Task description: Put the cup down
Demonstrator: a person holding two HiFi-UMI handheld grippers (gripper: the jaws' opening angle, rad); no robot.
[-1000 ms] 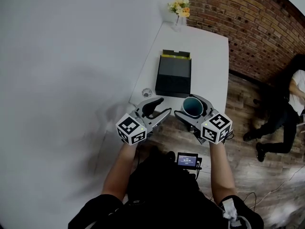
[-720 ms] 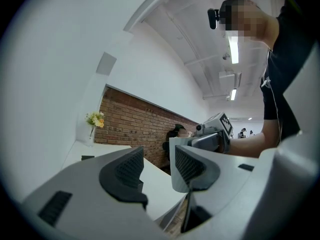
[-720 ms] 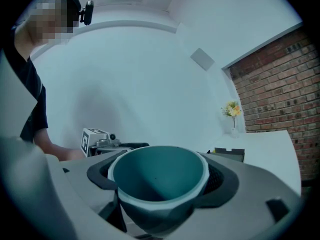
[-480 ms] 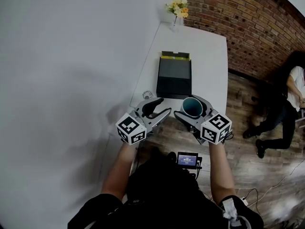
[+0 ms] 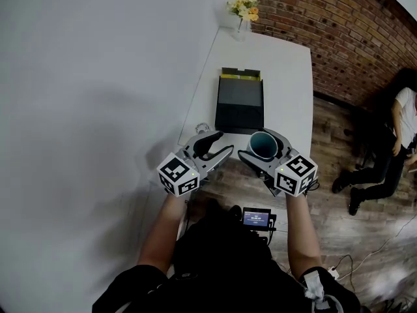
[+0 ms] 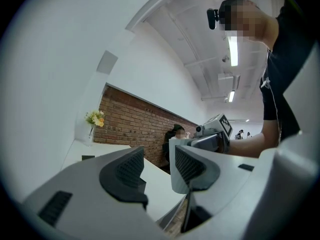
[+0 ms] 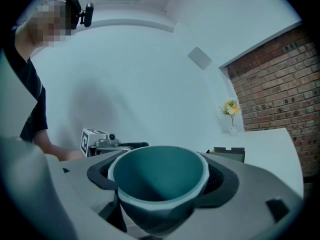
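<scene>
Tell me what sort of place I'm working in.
Probably an office or studio rather than a home: a long white table against a plain wall, an exposed brick wall, wood floor and ceiling strip lights.

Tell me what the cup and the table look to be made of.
Cup: teal, dull matte inside, with a thick paler rim; probably ceramic, though moulded plastic would look much the same. Table: plain white, smooth, no grain showing; likely laminate or painted board, cannot tell which.

At the counter's (image 5: 287, 77) near edge, the right tool (image 5: 260, 147) grips an upright teal cup (image 5: 264, 145), with the left tool (image 5: 224, 143) beside it, jaws apart.
</scene>
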